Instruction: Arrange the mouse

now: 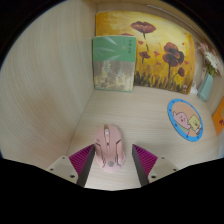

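A pale pink computer mouse [109, 146] lies on the light wooden table [60, 95], its tail end between my fingers and its front pointing away. My gripper [112, 162] is open. The magenta pads [85, 161] stand to either side of the mouse with a gap on each side. The mouse rests on the table on its own.
A green picture book [112, 62] and a yellow painting of flowers [160, 50] lean upright at the far side of the table. A round blue mat with a cartoon figure [184, 118] lies to the right beyond the fingers.
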Action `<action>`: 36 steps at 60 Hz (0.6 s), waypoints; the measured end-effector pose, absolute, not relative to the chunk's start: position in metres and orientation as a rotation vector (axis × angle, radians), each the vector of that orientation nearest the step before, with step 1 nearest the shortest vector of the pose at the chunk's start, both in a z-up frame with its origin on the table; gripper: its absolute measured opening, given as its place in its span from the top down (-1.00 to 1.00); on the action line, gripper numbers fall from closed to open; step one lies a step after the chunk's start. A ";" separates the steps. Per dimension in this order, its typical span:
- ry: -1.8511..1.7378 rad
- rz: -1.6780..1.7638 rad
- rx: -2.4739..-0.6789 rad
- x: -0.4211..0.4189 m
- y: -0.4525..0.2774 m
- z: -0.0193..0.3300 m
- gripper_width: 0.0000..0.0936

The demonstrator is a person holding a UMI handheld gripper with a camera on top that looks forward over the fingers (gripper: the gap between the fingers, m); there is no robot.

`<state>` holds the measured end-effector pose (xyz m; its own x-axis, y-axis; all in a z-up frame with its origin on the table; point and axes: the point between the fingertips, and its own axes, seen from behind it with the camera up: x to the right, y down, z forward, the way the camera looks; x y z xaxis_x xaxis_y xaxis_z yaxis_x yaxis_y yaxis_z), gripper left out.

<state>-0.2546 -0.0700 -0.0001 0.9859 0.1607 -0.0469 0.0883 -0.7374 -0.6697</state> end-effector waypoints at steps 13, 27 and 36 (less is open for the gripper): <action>-0.080 0.124 -2.419 -0.248 -0.047 -0.009 -0.23; 0.017 0.127 -2.435 -0.249 -0.048 -0.011 0.04; -0.027 0.114 -2.470 -0.248 -0.049 -0.012 0.22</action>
